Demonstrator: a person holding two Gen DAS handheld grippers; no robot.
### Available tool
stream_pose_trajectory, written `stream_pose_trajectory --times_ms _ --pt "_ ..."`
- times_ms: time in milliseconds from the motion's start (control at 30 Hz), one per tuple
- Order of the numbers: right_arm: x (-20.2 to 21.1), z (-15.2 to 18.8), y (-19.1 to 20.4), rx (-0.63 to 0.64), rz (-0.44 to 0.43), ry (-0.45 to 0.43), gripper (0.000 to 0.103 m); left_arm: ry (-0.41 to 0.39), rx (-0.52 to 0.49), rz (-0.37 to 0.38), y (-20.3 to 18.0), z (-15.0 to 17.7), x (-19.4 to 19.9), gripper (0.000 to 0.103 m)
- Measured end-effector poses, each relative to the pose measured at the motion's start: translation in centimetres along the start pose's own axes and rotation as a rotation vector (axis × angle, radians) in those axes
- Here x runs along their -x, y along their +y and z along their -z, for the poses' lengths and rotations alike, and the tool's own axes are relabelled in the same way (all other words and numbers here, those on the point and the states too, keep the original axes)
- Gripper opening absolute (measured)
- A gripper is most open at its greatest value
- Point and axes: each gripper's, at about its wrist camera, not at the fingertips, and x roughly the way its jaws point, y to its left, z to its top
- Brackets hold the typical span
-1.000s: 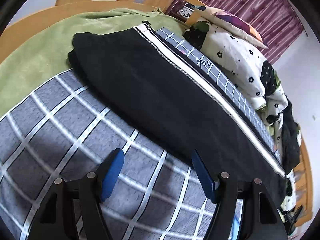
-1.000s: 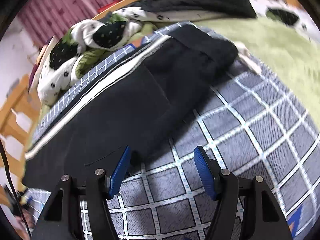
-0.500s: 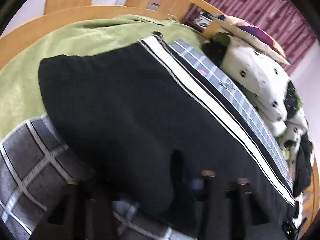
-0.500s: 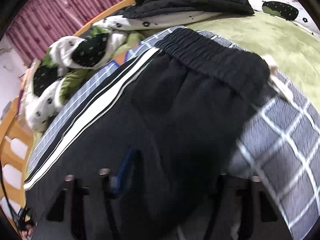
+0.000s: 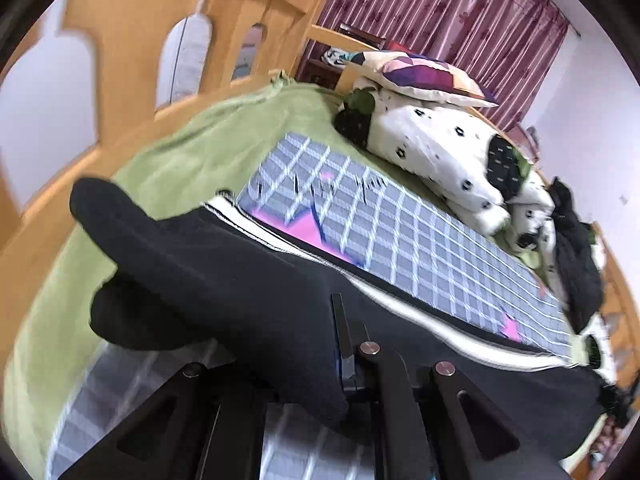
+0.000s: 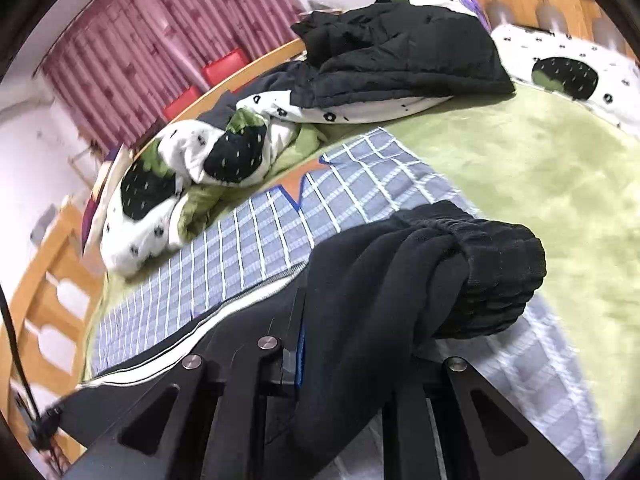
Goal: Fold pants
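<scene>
The black pants with a white side stripe lie along the grey checked blanket on the bed. In the left wrist view the leg end is raised off the blanket and droops to the left. My left gripper is shut on this fabric, which hides one finger. In the right wrist view the elastic waistband end of the pants hangs bunched over my right gripper. Its jaws are closing with the cloth between them, and the blue pad presses on the fabric.
A green blanket covers the mattress under the checked one. A wooden bed frame runs behind it. A strawberry-print quilt and a patterned pillow sit at the far side. A dark jacket lies on the quilt.
Both grippers went from open above the blanket to closed on the near edge of the pants. They then rose, lifting that edge and baring more of the checked blanket beyond.
</scene>
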Motion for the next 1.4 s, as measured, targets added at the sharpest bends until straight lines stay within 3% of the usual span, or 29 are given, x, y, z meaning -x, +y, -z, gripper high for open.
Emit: stream_pose_trajectory --times_ms 100,167,267,367,400,433,467,600,767,833,933,1000,1033,1100,1133,1200,1333,1400 --pt "3.5 2.3 -3.9 -0.022 -0.007 0.042 0.014 0.041 -0.009 -0.021 1.8 4.4 0.9 0.010" --pt "4.0 4.7 -5.8 -0.003 0.024 0.096 0.015 0.076 -0.038 -0.076 2.5 7.2 0.2 0.011" --pt "3.2 9.1 -8.7 -0.021 0.035 0.186 0.016 0.132 0.020 -0.138 4.7 10.6 -1.6 0.017" --pt "3.1 12.0 -10.7 -0.045 0.064 0.202 0.036 0.151 0.060 -0.160 5.8 11.1 -1.4 0.031" --pt "3.8 12.5 -11.3 -0.047 0.071 0.184 0.049 0.151 0.066 -0.160 6.0 11.2 -0.9 0.039" --pt "4.6 12.7 -11.6 -0.045 0.076 0.164 0.055 0.149 0.065 -0.167 6.1 11.2 -0.3 0.045" --pt "5.6 12.7 -12.0 -0.043 0.077 0.136 0.055 0.140 0.060 -0.173 6.1 11.1 0.3 0.058" --pt "6.5 11.8 -13.6 -0.123 0.053 0.063 0.073 0.102 0.026 -0.191 5.9 11.4 1.9 0.062" --pt "2.9 10.7 -15.5 -0.312 0.037 0.061 0.076 0.093 0.073 -0.190 6.5 12.1 3.0 0.062" --pt "2.3 9.9 -15.5 -0.346 0.054 0.054 0.051 0.080 0.082 -0.190 6.8 12.4 3.6 0.062" --pt "4.8 6.9 -13.5 -0.178 0.041 -0.069 0.044 0.054 0.084 -0.197 7.2 12.7 4.5 0.062" --pt "6.1 6.0 -12.5 -0.116 0.006 -0.119 0.045 0.046 0.092 -0.186 7.7 12.9 5.0 0.062" --pt "6.0 5.8 -12.1 -0.087 0.027 -0.102 0.050 0.042 0.099 -0.176 7.9 13.0 5.2 0.062" --pt "5.1 5.9 -12.2 -0.054 0.112 -0.034 0.059 0.034 0.112 -0.158 8.3 12.9 5.1 0.062" --pt "4.4 6.5 -12.6 -0.036 0.178 0.024 0.060 0.034 0.115 -0.162 8.6 12.6 4.9 0.062" --pt "3.7 7.5 -13.5 -0.021 0.227 0.099 0.060 0.035 0.132 -0.155 9.3 12.0 4.2 0.062" --pt "6.7 10.2 -14.8 -0.014 0.277 0.076 0.061 0.087 0.188 -0.146 10.6 10.3 1.2 0.062" --pt "8.0 10.8 -14.4 0.000 0.294 0.072 0.061 0.096 0.263 -0.103 11.6 9.5 -0.1 0.062"
